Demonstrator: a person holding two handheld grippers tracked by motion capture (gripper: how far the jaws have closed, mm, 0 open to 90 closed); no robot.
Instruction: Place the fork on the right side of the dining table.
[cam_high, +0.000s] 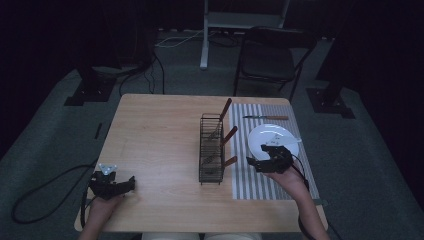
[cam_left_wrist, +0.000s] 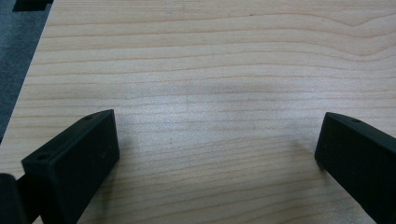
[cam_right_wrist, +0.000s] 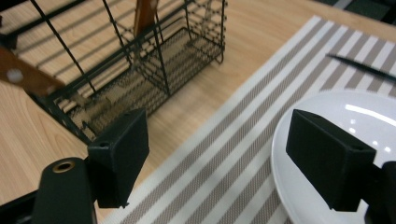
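My left gripper (cam_high: 131, 181) rests at the table's front left corner. Its jaws stand open over bare wood in the left gripper view (cam_left_wrist: 217, 140), with nothing between them. My right gripper (cam_high: 257, 155) hovers over the near left rim of a white plate (cam_high: 275, 134) on a striped placemat (cam_high: 250, 185). In the right gripper view the right gripper (cam_right_wrist: 217, 144) is open, nothing between its jaws, with the plate (cam_right_wrist: 373, 116) under the right jaw and the placemat (cam_right_wrist: 243, 154) below. A black wire rack (cam_high: 211, 150) holding wooden-handled utensils (cam_high: 230, 135) stands just left of the mat.
A knife (cam_high: 265, 118) with a wooden handle lies across the far end of the placemat, and its dark blade (cam_right_wrist: 362, 67) shows in the right gripper view. The rack (cam_right_wrist: 154, 70) is close ahead of the right gripper. A folding chair (cam_high: 272, 55) stands beyond the table.
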